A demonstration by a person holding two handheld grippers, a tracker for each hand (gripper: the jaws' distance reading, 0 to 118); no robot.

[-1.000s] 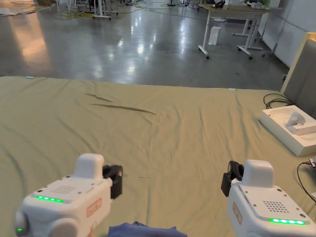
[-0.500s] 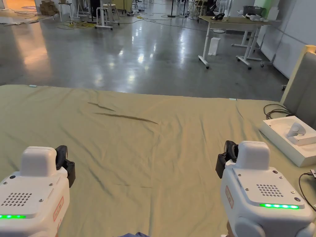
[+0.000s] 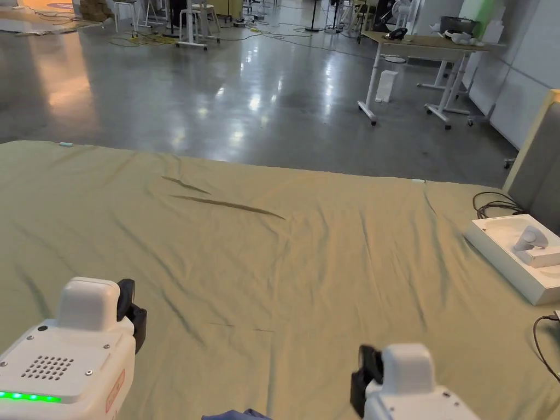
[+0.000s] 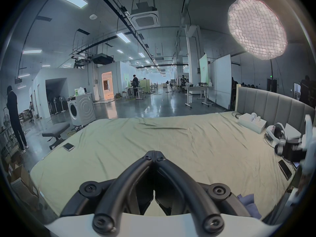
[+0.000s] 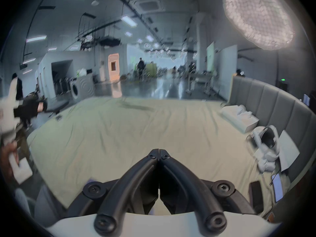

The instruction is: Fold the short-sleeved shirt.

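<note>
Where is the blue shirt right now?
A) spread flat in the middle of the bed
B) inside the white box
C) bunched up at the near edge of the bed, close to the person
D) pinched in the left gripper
C: the blue shirt lies crumpled at the near edge of the green sheet, while the left gripper and right gripper are both shut on nothing.

Lab hall (bed (image 3: 273, 257), washing machine (image 4: 82, 110), cables (image 3: 136, 39)).
</note>
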